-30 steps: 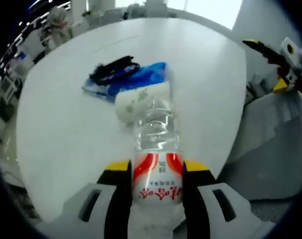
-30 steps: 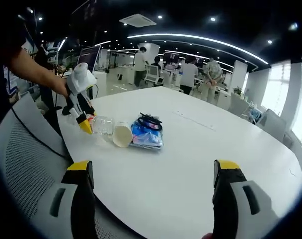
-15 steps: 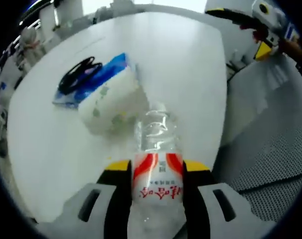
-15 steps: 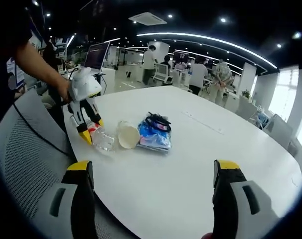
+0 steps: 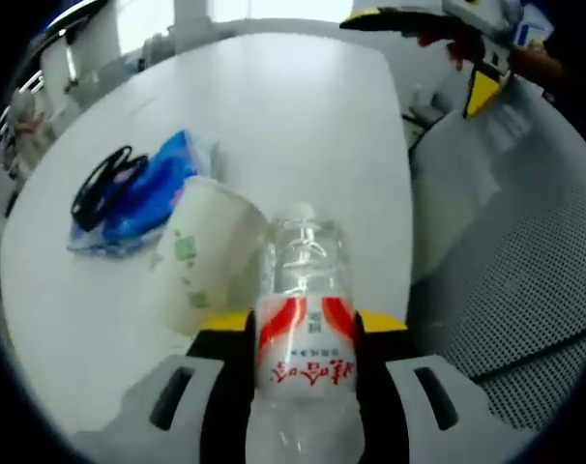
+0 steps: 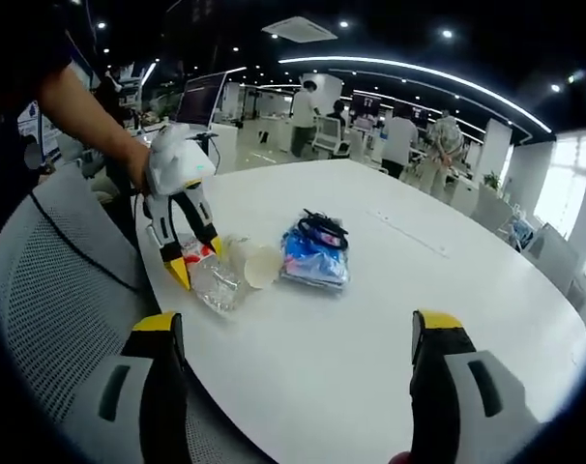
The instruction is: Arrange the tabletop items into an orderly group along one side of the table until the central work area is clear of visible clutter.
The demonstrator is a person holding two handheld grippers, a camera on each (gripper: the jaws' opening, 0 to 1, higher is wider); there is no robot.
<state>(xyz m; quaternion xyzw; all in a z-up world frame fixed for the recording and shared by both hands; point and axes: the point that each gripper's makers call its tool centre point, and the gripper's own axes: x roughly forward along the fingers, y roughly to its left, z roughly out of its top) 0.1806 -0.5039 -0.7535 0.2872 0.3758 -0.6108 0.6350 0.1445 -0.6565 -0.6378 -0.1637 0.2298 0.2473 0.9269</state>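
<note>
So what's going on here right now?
A person is tidying a white table with two handheld grippers. The left gripper is shut on a clear water bottle, holding it near the table's edge beside a paper cup lying on its side. Past the cup lies a blue packet with a black cord on top. The right gripper is open and holds nothing.

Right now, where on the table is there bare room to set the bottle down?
The table is bare right of the blue packet, out to its far edge. It is crowded at the near-left edge: the left gripper holds the bottle against the cup, with the packet just beyond.
</note>
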